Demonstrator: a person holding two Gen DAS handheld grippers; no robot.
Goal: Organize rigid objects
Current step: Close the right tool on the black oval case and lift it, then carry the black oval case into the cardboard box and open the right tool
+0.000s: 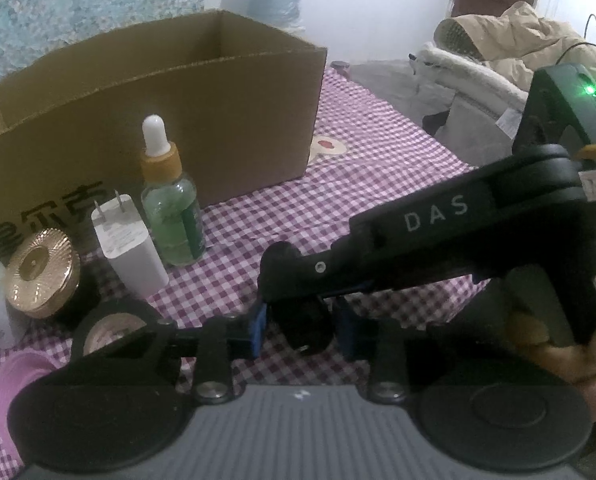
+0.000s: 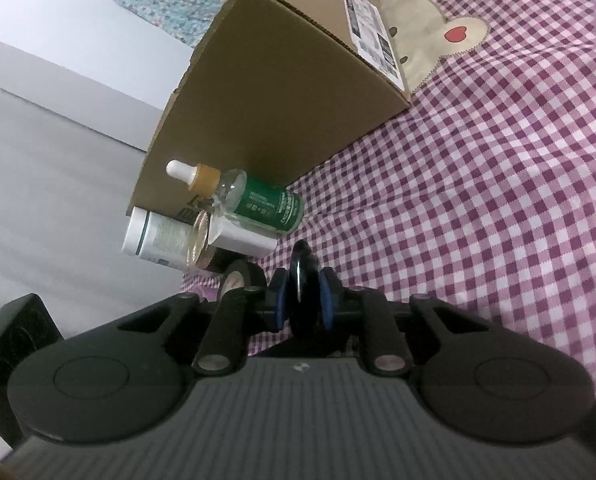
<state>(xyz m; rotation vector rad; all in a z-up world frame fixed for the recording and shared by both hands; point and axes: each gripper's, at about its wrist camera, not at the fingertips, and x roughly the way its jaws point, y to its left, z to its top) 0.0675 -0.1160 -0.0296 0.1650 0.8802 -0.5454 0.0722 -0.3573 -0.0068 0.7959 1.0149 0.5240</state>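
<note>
An open cardboard box stands on the checked cloth; it also shows in the right wrist view. In front of it stand a green dropper bottle, a white charger, a gold-lidded jar and a black tape roll. My right gripper is shut on a black disc-shaped object, held edge-on. In the left wrist view that object sits between my left gripper's blue pads, which stand apart on either side. The right gripper reaches in from the right.
A white bottle stands left of the jar. A pink object lies at the near left. Jackets are piled at the far right. A bunny patch marks the cloth beside the box.
</note>
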